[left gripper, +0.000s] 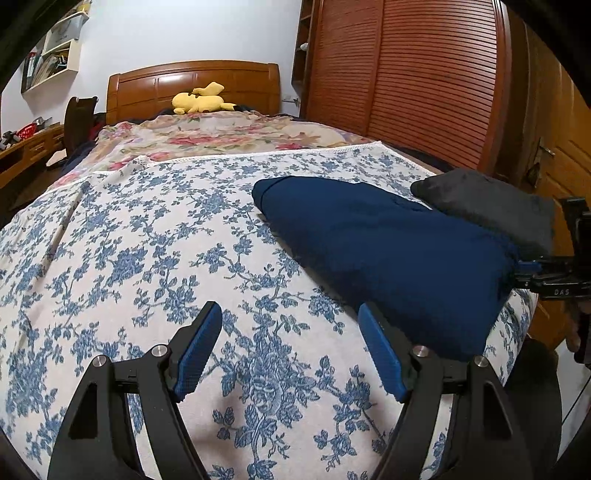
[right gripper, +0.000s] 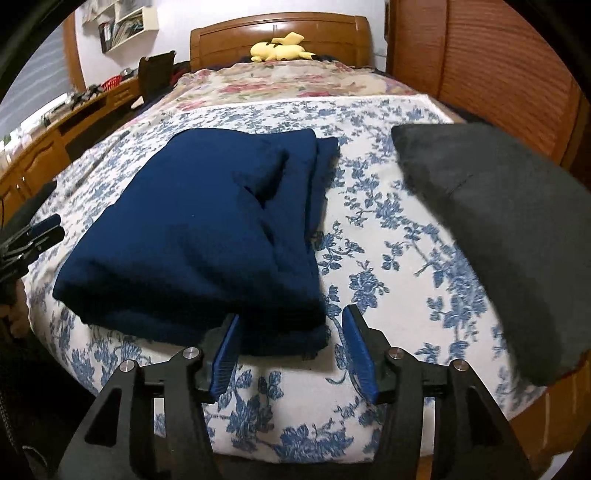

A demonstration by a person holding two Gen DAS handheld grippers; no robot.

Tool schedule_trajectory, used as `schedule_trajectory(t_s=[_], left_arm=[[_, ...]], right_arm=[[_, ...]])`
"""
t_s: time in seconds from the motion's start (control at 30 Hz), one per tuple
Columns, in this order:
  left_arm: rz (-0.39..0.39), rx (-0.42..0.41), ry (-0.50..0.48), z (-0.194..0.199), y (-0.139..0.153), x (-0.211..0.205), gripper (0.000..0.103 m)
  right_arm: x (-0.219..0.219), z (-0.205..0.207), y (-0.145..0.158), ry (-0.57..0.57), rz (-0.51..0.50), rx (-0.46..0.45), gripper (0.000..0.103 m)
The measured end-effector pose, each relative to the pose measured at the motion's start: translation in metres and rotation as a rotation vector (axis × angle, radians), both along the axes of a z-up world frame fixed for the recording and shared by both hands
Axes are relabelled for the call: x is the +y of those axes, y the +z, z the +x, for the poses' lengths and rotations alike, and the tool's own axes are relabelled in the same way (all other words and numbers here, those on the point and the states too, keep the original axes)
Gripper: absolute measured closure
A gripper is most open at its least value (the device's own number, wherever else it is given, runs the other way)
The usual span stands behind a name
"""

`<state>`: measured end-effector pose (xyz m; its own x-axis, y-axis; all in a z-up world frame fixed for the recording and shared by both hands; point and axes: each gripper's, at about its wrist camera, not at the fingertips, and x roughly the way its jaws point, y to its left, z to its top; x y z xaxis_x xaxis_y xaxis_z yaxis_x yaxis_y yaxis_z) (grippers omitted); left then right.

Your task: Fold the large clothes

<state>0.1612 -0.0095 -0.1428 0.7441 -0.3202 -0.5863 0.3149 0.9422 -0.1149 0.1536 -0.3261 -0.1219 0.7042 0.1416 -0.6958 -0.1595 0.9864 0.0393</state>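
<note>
On bed | folded navy garment (right gripper: pixel 192 236) edge between parted right hand-held gripper (right gripper: pixel 291 321) pads, unclamped

Matt navy cloth garment (right gripper: pixel 192 229); glossy wooden headboard (right gripper: pixel 280 31)

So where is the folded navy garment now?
The navy garment lies on the floral bedspread, left of the dark grey garment in the right wrist view, at the bed's near edge.

bed (right gripper: pixel 388 258) bearing folded navy garment (right gripper: pixel 192 236)
</note>
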Motion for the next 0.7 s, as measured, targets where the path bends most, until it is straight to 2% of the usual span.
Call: schedule_trajectory(t_s=[0.27,0.4,0.6,0.7], left_arm=[[0.051,0.022,-0.011,0.030,0.010,-0.015,0.026],[0.035,0.043,-0.030,0.060,0.013,-0.023,0.026],[0.023,0.081,-0.041,0.118,0.011,-0.033,0.039],[0.032,0.103,-0.039,0.148,0.008,-0.039,0.040]], right_arm=[[-0.008,0.007,-0.008,0.046,0.057,-0.002,0.046],[-0.015,0.011,-0.011,0.060,0.096,0.011,0.045],[-0.016,0.005,-0.007,0.053,0.129,-0.014,0.045],[-0.014,0.004,-0.007,0.052,0.149,-0.025,0.045]])
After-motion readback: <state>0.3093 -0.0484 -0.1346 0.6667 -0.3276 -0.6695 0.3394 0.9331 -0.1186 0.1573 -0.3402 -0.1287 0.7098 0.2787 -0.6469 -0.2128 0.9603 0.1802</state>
